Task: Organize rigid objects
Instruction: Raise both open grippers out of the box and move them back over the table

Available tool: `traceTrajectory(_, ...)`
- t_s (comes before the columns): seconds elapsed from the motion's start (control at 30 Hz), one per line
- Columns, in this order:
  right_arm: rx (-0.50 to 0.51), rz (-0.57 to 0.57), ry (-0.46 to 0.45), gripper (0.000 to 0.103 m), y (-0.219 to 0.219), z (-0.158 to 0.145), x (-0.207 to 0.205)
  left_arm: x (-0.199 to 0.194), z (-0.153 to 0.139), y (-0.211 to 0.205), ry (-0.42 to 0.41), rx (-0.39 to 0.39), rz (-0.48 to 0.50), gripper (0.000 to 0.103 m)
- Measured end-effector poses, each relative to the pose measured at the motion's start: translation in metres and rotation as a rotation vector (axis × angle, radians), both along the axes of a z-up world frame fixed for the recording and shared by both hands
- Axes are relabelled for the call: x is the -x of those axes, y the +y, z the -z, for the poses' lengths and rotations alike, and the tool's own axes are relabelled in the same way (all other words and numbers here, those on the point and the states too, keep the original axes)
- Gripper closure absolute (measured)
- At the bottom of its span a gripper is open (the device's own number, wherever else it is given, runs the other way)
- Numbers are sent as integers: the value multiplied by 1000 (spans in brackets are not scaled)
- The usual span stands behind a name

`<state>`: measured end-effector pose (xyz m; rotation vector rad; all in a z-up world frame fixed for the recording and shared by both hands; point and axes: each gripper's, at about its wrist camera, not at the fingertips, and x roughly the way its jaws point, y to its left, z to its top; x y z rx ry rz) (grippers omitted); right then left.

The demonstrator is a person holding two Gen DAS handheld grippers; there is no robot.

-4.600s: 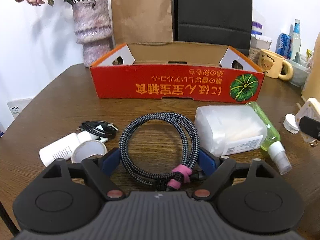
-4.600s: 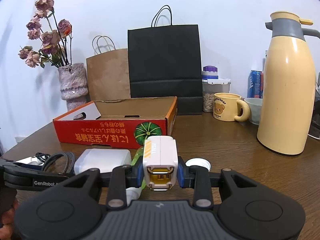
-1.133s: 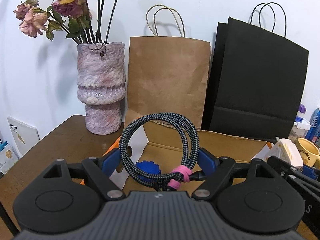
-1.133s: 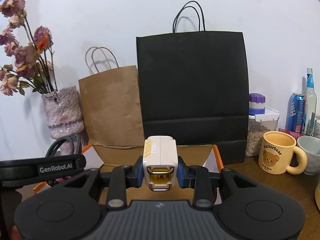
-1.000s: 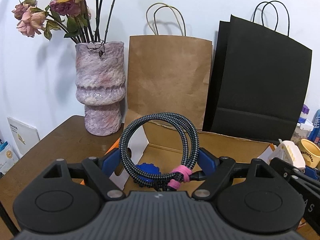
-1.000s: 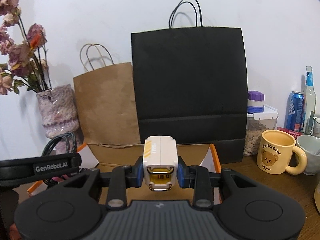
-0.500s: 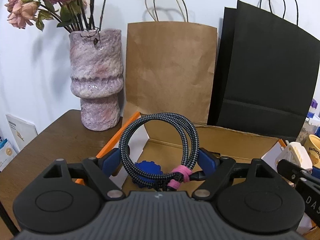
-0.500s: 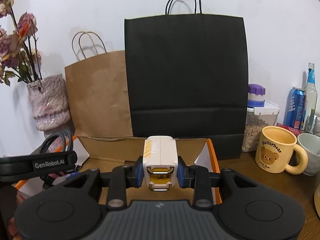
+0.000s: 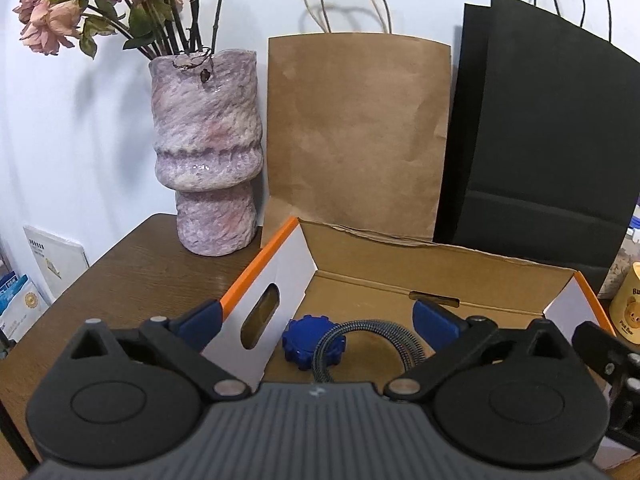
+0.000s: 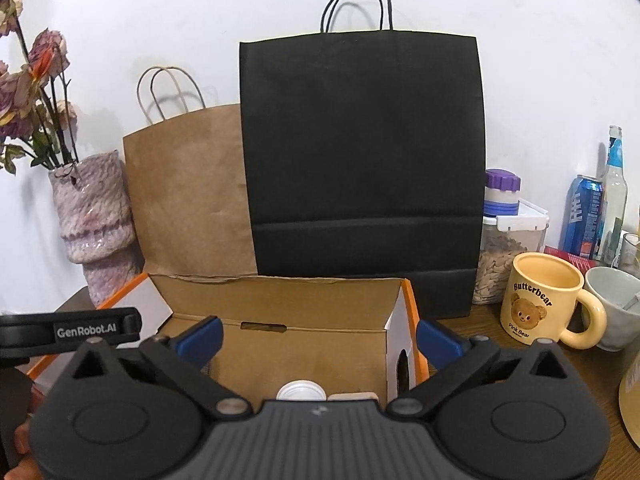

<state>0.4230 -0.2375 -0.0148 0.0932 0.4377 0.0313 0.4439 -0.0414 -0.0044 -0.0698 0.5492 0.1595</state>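
The open cardboard box (image 9: 420, 264) with orange rims sits on the wooden table. My left gripper (image 9: 318, 320) is open above its left end. The braided cable coil (image 9: 366, 334) lies loose in the box next to a blue round cap (image 9: 306, 340). My right gripper (image 10: 318, 340) is open over the box (image 10: 280, 292) at its right end. A white round piece (image 10: 300, 392) and the top of the white charger (image 10: 352, 396) lie on the box floor just below it, partly hidden by the gripper body.
A purple vase (image 9: 206, 152) with dried flowers stands left of the box. A brown paper bag (image 9: 356, 136) and a black paper bag (image 10: 362, 168) stand behind it. A yellow bear mug (image 10: 546, 306), a bowl (image 10: 614, 314), a jar, a can and a bottle stand at right.
Both grippers opened. The cable coil dropped out of the left gripper into the box, and the white charger dropped out of the right gripper into the box.
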Motion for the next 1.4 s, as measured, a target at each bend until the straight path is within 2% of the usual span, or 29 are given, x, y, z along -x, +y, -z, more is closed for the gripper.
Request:
traceTrajectory(0.6, 20, -13, -17, 0, 2, -13, 16, 15, -7, -3, -14, -21, 6, 0)
traceTrajectory(1.4, 69, -32, -49, 0, -10, -22, 85, 87, -13, -4, -41, -30, 19, 0)
